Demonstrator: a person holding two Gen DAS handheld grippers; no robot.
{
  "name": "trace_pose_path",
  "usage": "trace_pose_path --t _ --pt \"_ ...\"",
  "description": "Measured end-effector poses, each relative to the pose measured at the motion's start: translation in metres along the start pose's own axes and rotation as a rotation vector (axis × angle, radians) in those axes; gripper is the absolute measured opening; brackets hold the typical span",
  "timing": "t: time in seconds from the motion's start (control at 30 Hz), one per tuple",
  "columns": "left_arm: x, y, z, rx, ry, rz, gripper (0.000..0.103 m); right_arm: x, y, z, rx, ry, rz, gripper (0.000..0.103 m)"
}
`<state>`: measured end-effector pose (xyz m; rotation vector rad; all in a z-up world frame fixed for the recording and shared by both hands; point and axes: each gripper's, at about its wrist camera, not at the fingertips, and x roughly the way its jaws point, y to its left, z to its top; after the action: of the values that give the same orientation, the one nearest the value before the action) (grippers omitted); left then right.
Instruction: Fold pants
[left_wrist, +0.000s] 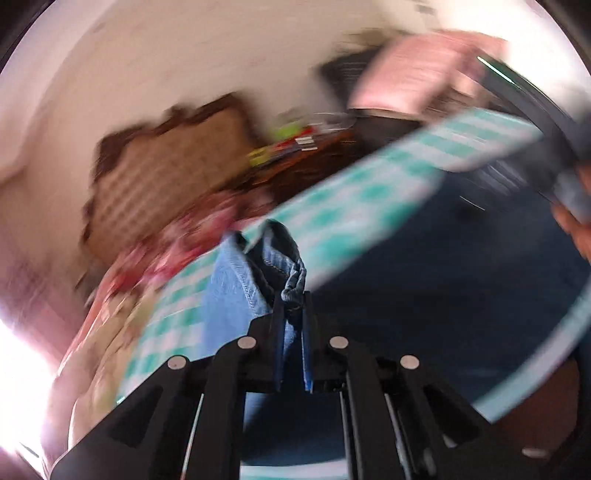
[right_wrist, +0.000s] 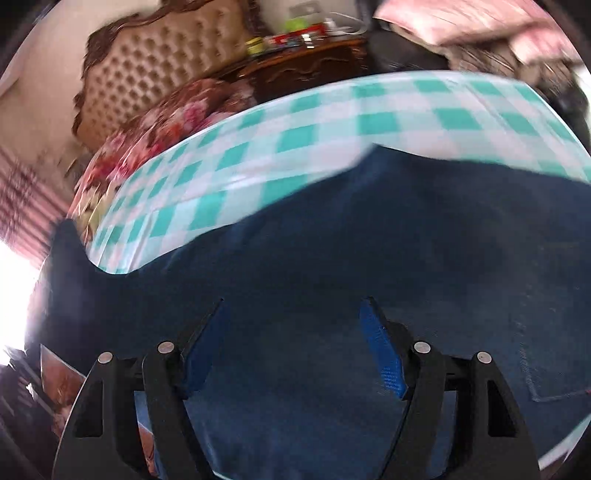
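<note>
Left hand-held gripper (left_wrist: 291, 314) pinches the pants (left_wrist: 258, 273) hem; right hand-held gripper (right_wrist: 291, 332) hovers spread above them.

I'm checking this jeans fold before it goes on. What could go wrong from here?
1. The left gripper pinches only a small bunched bit of hem on the jeans; it might slip out as the fabric is carried.
2. The right gripper is open above the denim, holding nothing, so the rest of the pants may drag or bunch on the checked cloth.
</note>
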<state>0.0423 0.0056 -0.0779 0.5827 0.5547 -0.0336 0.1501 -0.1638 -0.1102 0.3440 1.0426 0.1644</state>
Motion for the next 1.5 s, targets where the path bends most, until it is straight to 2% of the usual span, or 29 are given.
trace_pose_path --t 0.03,0.1,0.17,0.2,0.23,0.37,0.47,0.57,0.63,0.73,0.83,0.9,0.93,0.97,1.03,1.1,1.2,1.27,1.3,1.43,1.5 --pt "0.004 -0.036 -0.006 0.066 0.002 -0.021 0.009 -0.003 -0.007 -0.001 0.010 -0.002 -0.006 0.070" --pt "0.009 -0.076 -0.020 0.142 0.003 -0.010 0.016 -0.004 -0.019 -0.004 0.028 0.007 -0.017 0.070" --pt "0.008 -0.095 -0.032 0.180 -0.015 0.050 0.038 -0.005 -0.029 -0.007 0.045 0.014 -0.020 0.070" --pt "0.006 -0.095 -0.036 0.181 -0.028 0.080 0.052 -0.004 -0.033 -0.008 0.053 0.019 -0.015 0.070" --pt "0.005 -0.091 -0.040 0.173 -0.032 0.110 0.054 -0.004 -0.035 -0.008 0.059 0.024 -0.010 0.070" --pt "0.013 -0.068 -0.050 0.116 0.032 0.081 0.054 0.001 -0.029 -0.007 0.052 0.038 0.029 0.070" --pt "0.020 -0.059 -0.055 0.118 0.059 -0.011 0.054 0.005 -0.019 -0.008 0.037 0.062 0.072 0.072" --pt "0.032 -0.057 -0.052 0.116 0.074 -0.063 0.054 0.008 -0.006 -0.010 0.014 0.088 0.099 0.073" --pt "0.036 -0.057 -0.049 0.137 0.062 -0.095 0.052 0.008 -0.002 -0.012 0.017 0.102 0.111 0.073" --pt "0.042 -0.049 -0.050 0.061 0.079 -0.168 0.053 0.009 0.003 -0.016 0.006 0.115 0.110 0.074" --pt "0.038 -0.049 -0.051 0.077 0.055 -0.216 0.054 0.013 0.005 -0.018 0.009 0.138 0.124 0.074" --pt "0.028 -0.038 -0.049 -0.007 0.034 -0.308 0.057 0.015 0.006 -0.018 0.010 0.143 0.124 0.074" --pt "0.024 -0.029 -0.047 -0.062 0.020 -0.335 0.057 0.016 0.006 -0.018 0.009 0.142 0.120 0.074" --pt "0.021 -0.026 -0.046 -0.087 0.016 -0.332 0.054 0.017 0.006 -0.017 0.011 0.142 0.118 0.074" --pt "0.023 -0.022 -0.043 -0.104 0.017 -0.298 0.041 0.017 0.005 -0.016 0.015 0.143 0.116 0.074" --pt "0.031 -0.024 -0.042 -0.083 0.043 -0.267 0.034 0.017 0.005 -0.016 0.010 0.146 0.116 0.074" --pt "0.049 -0.034 -0.038 -0.012 0.081 -0.263 0.032 0.016 0.005 -0.017 0.003 0.143 0.112 0.074" --pt "0.054 -0.046 -0.038 0.054 0.084 -0.235 0.027 0.016 0.003 -0.017 0.010 0.146 0.111 0.074" --pt "0.055 -0.048 -0.037 0.059 0.088 -0.233 0.021 0.016 0.001 -0.017 0.012 0.146 0.111 0.074" --pt "0.057 -0.042 -0.036 -0.006 0.103 -0.254 0.008 0.014 -0.001 -0.017 0.016 0.146 0.114 0.074" --pt "0.051 -0.037 -0.032 -0.030 0.089 -0.242 0.007 0.014 -0.001 -0.017 0.013 0.146 0.116 0.074"
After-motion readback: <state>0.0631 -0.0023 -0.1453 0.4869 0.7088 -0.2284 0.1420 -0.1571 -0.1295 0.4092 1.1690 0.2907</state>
